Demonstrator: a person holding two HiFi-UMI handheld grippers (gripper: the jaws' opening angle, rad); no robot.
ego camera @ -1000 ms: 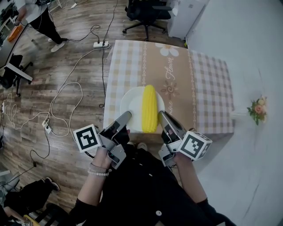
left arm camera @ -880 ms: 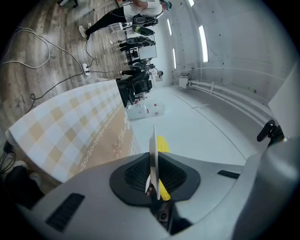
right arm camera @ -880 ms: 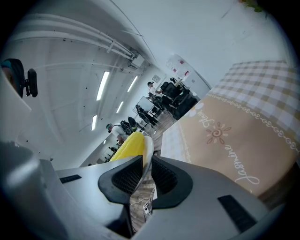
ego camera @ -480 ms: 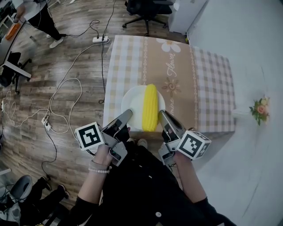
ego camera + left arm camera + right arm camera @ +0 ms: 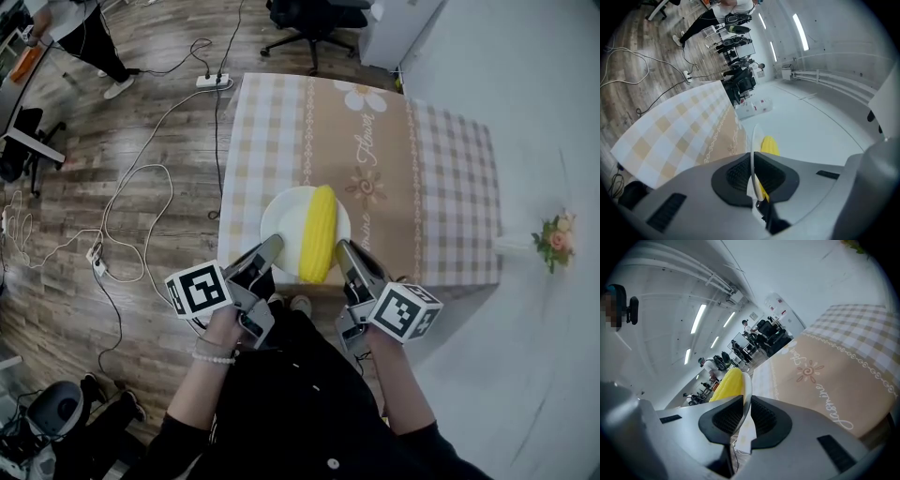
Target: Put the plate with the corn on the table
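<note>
The left tool (image 5: 270, 248) and right tool (image 5: 343, 251) each clamp the white plate (image 5: 286, 217) by its rim. Between them, the corn cob (image 5: 317, 232) rides above the tabletop (image 5: 450, 187) edge. Lowering and release seemingly remain.

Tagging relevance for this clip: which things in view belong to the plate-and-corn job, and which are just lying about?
Job: white plate, corn cob, table with checked cloth, left gripper and right gripper, each shut on the plate's rim.
Lying about: office chair, power strip, floor cables, flower bunch.
</note>
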